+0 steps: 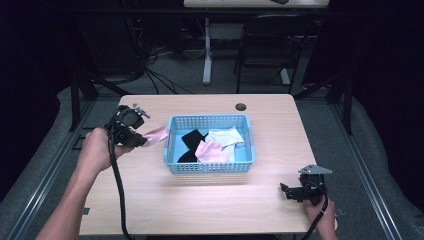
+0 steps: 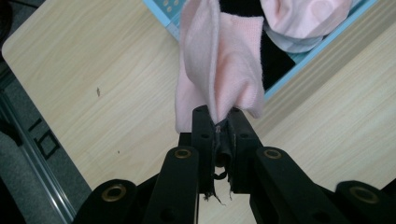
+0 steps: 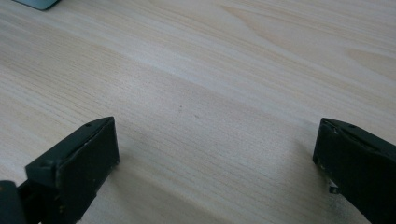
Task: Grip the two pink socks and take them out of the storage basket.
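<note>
Low right of the high view: right gripper (image 1: 292, 191) parked just above the bare wooden table (image 1: 200, 205), gripped by a hand at the bottom edge, jaws wide apart with nothing between them; probably kept idle and clear of the work

Left of centre in the same view: left gripper (image 1: 142, 139) raised over the table, jaws clamped together on a pink sock (image 1: 157, 133), pinched at one edge so the rest hangs free toward the basket rim; in the left gripper view, pink sock (image 2: 219, 65) bunched and folded above the closed jaw tips, draped across the near wall of the blue basket (image 2: 163, 9)

Centre of the high view: blue basket (image 1: 210, 167) holding a black sock (image 1: 192, 145), a second pink sock (image 1: 211, 151) and a white sock (image 1: 226, 136); held sock just beside its left wall, likely either just lifted out or about to go in, cannot tell which

Top of the frame: chair (image 1: 267, 45) and desk leg (image 1: 207, 50) on grey floor, well apart from the table
</note>
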The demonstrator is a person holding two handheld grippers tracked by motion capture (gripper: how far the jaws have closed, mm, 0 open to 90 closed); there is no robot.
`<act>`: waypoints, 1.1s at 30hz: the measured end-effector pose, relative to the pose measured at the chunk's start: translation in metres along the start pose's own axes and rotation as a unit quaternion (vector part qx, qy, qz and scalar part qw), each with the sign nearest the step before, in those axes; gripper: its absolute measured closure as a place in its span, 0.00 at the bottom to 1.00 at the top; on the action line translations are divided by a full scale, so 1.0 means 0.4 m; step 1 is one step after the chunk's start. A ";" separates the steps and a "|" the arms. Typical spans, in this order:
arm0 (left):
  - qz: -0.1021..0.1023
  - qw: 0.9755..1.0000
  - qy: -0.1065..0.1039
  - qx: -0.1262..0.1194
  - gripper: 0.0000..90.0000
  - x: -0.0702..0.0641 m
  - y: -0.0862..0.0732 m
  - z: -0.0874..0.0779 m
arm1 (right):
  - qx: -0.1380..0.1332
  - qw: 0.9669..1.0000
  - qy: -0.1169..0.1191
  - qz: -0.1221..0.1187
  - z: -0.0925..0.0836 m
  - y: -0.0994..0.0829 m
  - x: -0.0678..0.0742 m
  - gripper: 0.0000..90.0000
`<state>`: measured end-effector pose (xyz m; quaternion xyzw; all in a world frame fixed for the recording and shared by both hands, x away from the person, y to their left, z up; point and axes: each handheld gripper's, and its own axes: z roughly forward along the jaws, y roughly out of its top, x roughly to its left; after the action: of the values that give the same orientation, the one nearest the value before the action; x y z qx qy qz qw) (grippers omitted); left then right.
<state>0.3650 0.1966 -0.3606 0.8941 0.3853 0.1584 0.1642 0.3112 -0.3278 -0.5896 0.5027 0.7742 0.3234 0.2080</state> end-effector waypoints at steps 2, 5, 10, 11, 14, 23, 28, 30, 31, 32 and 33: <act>-0.002 1.000 0.000 0.001 0.93 0.003 -0.008 -0.002 | 0.000 1.000 0.000 0.000 0.000 0.000 0.000 0.00; -0.008 1.000 0.004 0.006 0.93 0.013 -0.037 -0.007 | 0.001 1.000 0.000 0.001 0.000 0.000 0.000 0.00; -0.017 1.000 0.003 0.009 0.93 0.019 -0.063 -0.006 | 0.000 1.000 0.000 0.000 0.000 0.000 0.000 0.00; -0.020 1.000 0.003 0.009 0.93 0.020 -0.071 -0.004 | 0.000 1.000 0.000 0.000 0.000 0.000 0.000 0.00; -0.028 1.000 0.002 0.011 0.93 0.026 -0.093 0.000 | 0.000 1.000 0.000 0.000 0.000 0.000 0.000 0.00; -0.046 0.999 -0.003 0.015 0.93 0.041 -0.141 0.013 | 0.000 1.000 0.000 0.000 0.000 0.000 0.000 0.00; -0.057 0.998 -0.008 0.023 0.93 0.045 -0.174 0.042 | 0.000 1.000 0.000 0.000 0.000 0.000 0.000 0.00; -0.065 0.997 -0.014 0.030 0.93 0.047 -0.195 0.073 | 0.001 1.000 0.000 0.001 0.000 0.000 0.000 0.00; -0.065 0.997 -0.014 0.030 0.93 0.047 -0.195 0.073 | 0.001 1.000 0.000 0.001 0.000 0.000 0.000 0.00; -0.067 0.997 -0.017 0.035 0.93 0.047 -0.203 0.088 | 0.000 1.000 0.000 0.000 0.000 0.000 0.000 0.00; -0.065 0.997 -0.020 0.046 0.93 0.044 -0.214 0.113 | -0.001 1.000 0.000 0.000 0.000 0.000 0.000 0.00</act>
<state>0.3404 0.2575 -0.4339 0.8765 0.4465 0.1118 0.1407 0.3112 -0.3277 -0.5897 0.5028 0.7739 0.3240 0.2081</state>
